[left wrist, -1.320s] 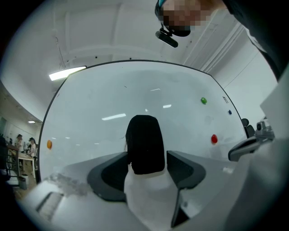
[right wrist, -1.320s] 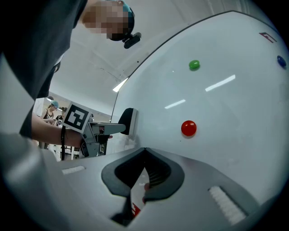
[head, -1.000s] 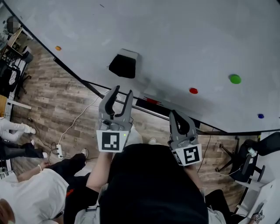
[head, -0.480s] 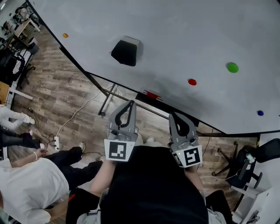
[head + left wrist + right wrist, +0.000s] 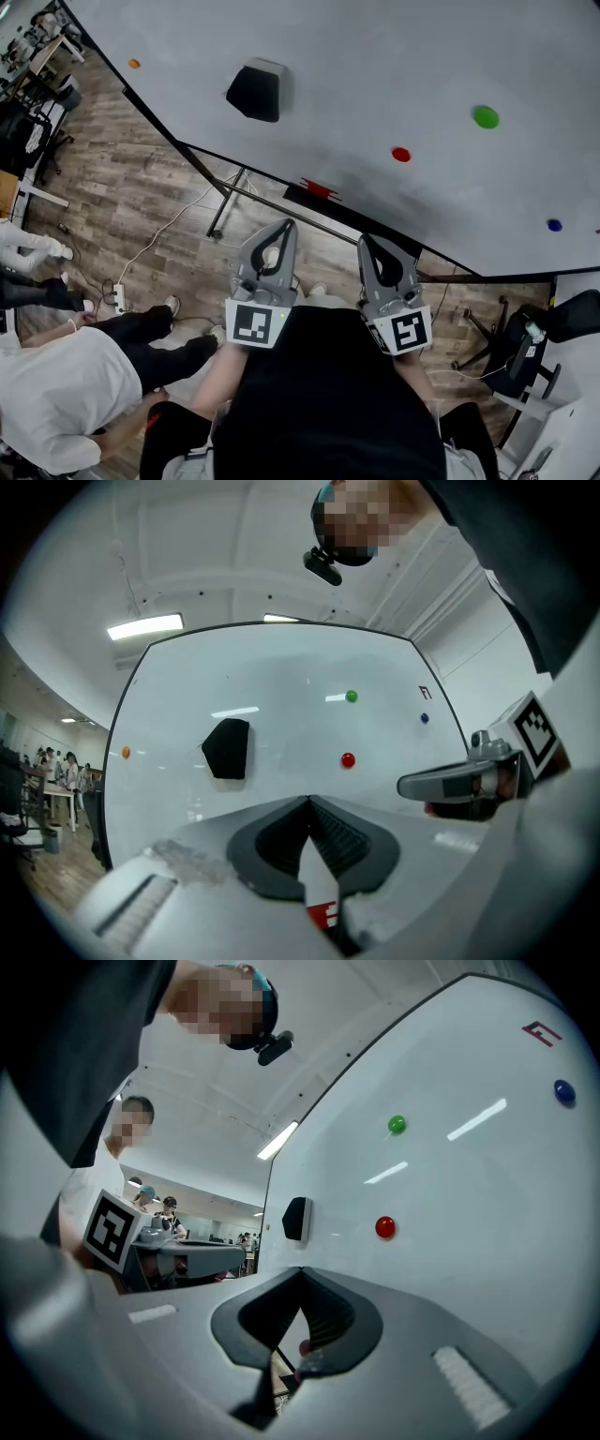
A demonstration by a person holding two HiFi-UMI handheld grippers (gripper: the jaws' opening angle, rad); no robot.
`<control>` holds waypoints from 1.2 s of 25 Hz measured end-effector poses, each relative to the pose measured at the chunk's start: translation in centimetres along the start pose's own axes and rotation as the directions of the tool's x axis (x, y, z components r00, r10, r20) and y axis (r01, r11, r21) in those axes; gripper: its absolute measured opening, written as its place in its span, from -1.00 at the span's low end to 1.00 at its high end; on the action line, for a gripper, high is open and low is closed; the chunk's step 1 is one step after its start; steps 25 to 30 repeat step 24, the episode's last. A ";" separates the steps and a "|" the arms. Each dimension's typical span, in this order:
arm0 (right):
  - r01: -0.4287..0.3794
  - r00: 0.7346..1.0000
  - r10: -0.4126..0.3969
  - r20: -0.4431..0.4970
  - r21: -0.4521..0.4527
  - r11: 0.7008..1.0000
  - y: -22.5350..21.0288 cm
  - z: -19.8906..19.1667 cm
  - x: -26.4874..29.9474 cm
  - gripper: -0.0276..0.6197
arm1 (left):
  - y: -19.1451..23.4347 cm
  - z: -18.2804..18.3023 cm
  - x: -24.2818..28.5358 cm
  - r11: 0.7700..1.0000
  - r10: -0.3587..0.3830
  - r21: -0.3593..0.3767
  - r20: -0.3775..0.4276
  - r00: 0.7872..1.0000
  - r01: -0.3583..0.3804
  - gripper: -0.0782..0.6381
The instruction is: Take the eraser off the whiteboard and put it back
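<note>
Eraser: the black eraser is seen clinging flat to the whiteboard, in its left half. It is nearer to the left edge than any magnet except the orange one, and it stands above the lower edge.
Contact: nothing is touching the eraser; both tools are well apart from it.
Left gripper: the left gripper is held level in front of the lower edge of the board. Its jaws are pressed together, and nothing is caught between them.
Right gripper: the right gripper is held just beside the left one. Its jaws are also brought together at the tips, with nothing in them.
Done: this cannot be settled from these views alone. An eraser resting on the board, with two empty closed tools drawn away from it, fits both a task not yet begun and a task already finished.
Left: if the task has not begun, the whole of it is judged to remain: the reach, the grip, the lifting off and the putting back.
Magnets: a red magnet, a green magnet and a blue magnet are spread toward the right edge. An orange magnet is placed by the left edge.
Tray: a red marker is laid along the lower edge.
</note>
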State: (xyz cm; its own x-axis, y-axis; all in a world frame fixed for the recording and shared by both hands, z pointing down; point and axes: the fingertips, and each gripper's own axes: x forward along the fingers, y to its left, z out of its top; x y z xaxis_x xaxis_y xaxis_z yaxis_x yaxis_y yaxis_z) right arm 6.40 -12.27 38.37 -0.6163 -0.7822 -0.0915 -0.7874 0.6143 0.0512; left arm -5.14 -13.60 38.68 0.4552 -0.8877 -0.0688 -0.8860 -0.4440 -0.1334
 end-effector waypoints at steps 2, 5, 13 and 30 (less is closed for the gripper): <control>0.004 1.000 -0.004 0.004 0.001 1.000 -0.1 0.0 -0.2 -0.91 | -0.4 -0.1 0.0 1.000 -0.007 0.005 -0.002 1.000 0.007 -0.78; 0.008 1.000 -0.008 0.009 0.003 1.000 -0.4 0.0 -0.5 -0.91 | -0.8 -0.1 0.1 1.000 -0.014 0.013 -0.004 1.000 0.014 -0.78; 0.009 1.000 -0.009 0.016 0.006 1.000 -0.7 0.1 -0.7 -0.91 | -1.2 0.4 0.5 0.999 -0.026 0.041 0.016 1.000 0.025 -0.78; 0.005 1.000 -0.006 0.013 0.009 1.000 -0.4 0.0 -0.3 -0.91 | -1.4 0.1 0.3 0.999 -0.027 0.031 0.019 0.999 0.027 -0.78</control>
